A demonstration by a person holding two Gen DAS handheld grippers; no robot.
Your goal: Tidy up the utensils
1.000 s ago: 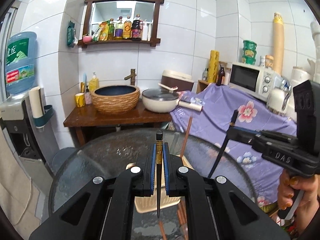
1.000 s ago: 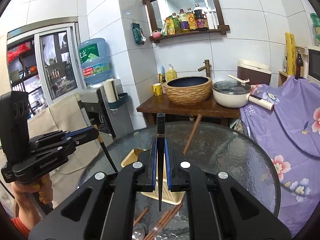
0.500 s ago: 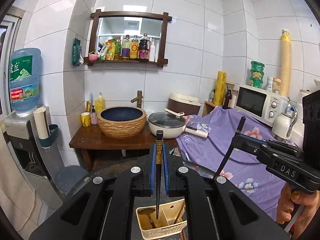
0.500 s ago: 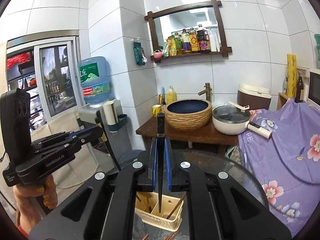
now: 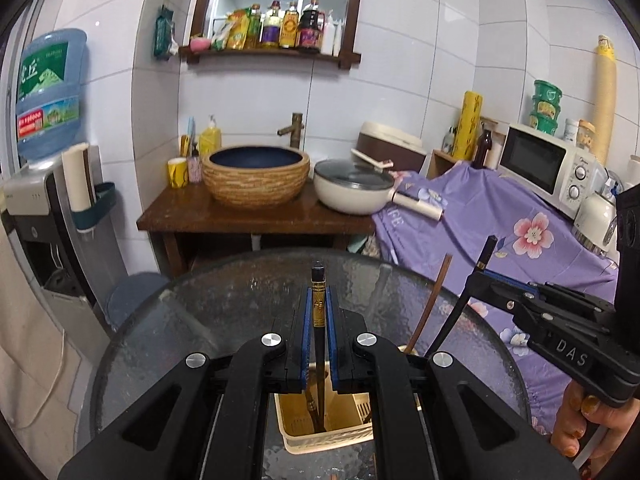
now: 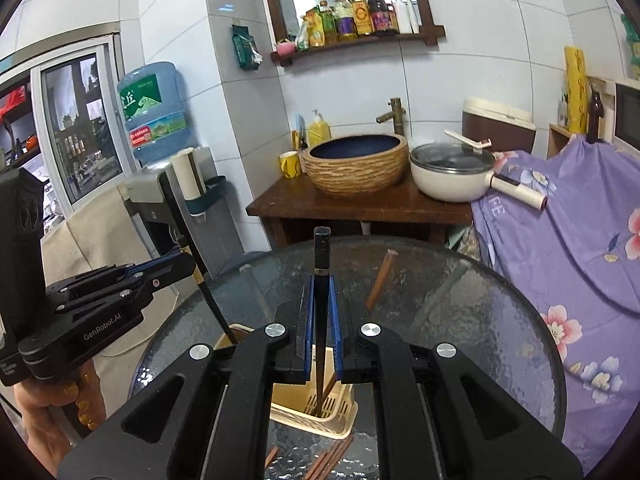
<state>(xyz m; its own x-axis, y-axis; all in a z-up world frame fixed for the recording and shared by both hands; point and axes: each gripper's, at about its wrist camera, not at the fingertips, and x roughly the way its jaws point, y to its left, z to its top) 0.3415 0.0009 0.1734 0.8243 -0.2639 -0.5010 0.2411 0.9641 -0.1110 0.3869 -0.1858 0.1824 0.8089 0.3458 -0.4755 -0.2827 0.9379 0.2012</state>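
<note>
White-tiled kitchen corner; round glass-topped bench (image 5: 208, 320) in the foreground. Behind it, a wooden washstand (image 5: 248, 216) carrying a woven basin (image 5: 256, 176) and a lidded cream pan (image 5: 352, 192). To the right, a purple floral cloth (image 5: 500, 232) with a microwave (image 5: 548, 168) on it. To the left, a water dispenser (image 5: 44, 92). On the wall, a shelf of bottles (image 5: 280, 28).

Item 1 — beige utensil caddy (image 5: 320, 436), standing on the bench directly below both tools. One brown chopstick (image 5: 430, 304) leans upright in it. A utensil handle shows in a left compartment, too dim to name.

Item 2 — left tool (image 5: 318, 308), pads closed on a black chopstick with a gold band (image 5: 318, 300). The stick is held upright, its lower end inside the caddy.

Item 3 — right tool (image 6: 322, 312), pads closed on a second black chopstick (image 6: 322, 264), also upright, tip down in the slotted right compartment of the caddy. In the left view this tool (image 5: 486, 286) sits at the right, gripped by a hand (image 5: 588, 420).

Item 4 — loose brown chopsticks (image 6: 328, 458) lying flat on the glass, just in front of the caddy.
</note>
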